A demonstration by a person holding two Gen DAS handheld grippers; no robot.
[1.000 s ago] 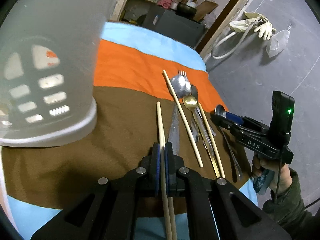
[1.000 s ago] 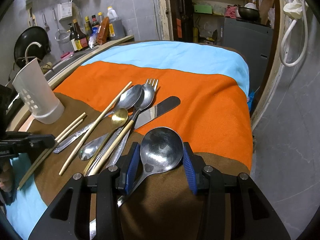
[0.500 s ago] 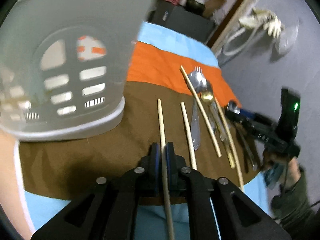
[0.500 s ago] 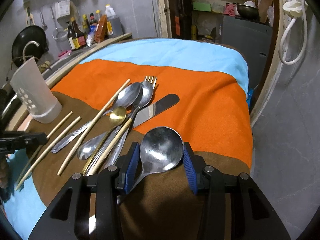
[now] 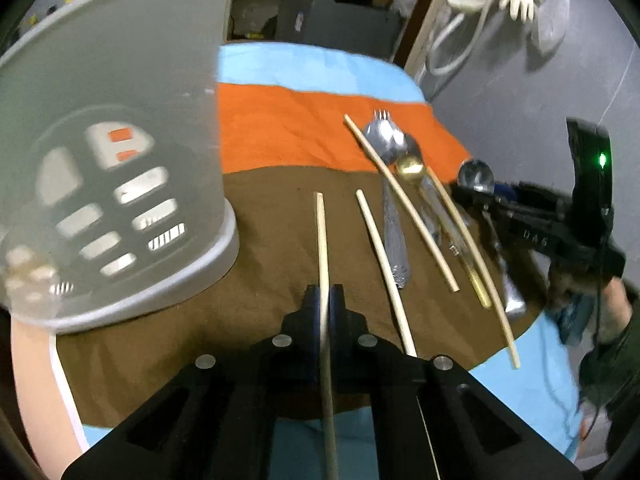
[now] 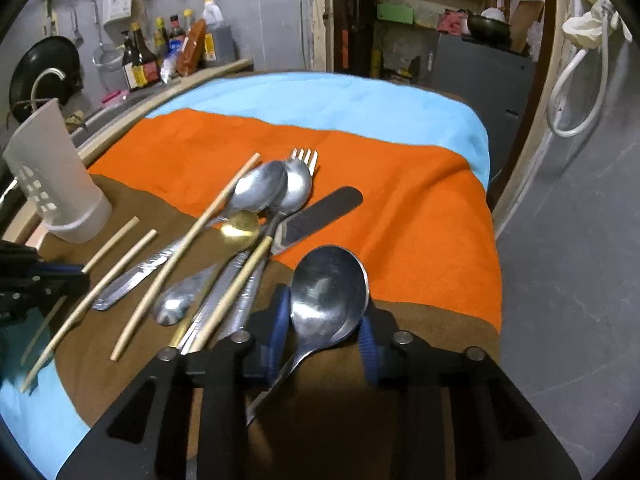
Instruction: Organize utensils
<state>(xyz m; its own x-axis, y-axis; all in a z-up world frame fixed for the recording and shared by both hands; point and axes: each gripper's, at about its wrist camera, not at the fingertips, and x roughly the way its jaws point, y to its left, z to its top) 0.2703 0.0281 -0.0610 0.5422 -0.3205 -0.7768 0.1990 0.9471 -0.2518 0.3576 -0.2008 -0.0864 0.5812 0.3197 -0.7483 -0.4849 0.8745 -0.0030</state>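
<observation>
My left gripper (image 5: 324, 300) is shut on a wooden chopstick (image 5: 321, 232), held just above the brown cloth, right of the white slotted utensil holder (image 5: 120, 168). A second chopstick (image 5: 380, 256) lies beside it. My right gripper (image 6: 324, 320) is shut on a large steel spoon (image 6: 328, 292) by its bowl, lifted slightly. A pile of spoons, a fork (image 6: 304, 160), a knife (image 6: 320, 216), a gold spoon (image 6: 240, 228) and more chopsticks lies in the middle. The holder also shows in the right wrist view (image 6: 56, 184).
The table carries a blue, orange and brown striped cloth (image 6: 400, 184). Bottles (image 6: 140, 64) and a pan stand on a counter at the far left. A dark cabinet (image 6: 480, 68) stands behind the table. The table's right edge drops to a grey floor.
My left gripper has lifted one chopstick away from its partner and swung toward the holder, which now looms larger. My right gripper still holds the large spoon, raised a little.
</observation>
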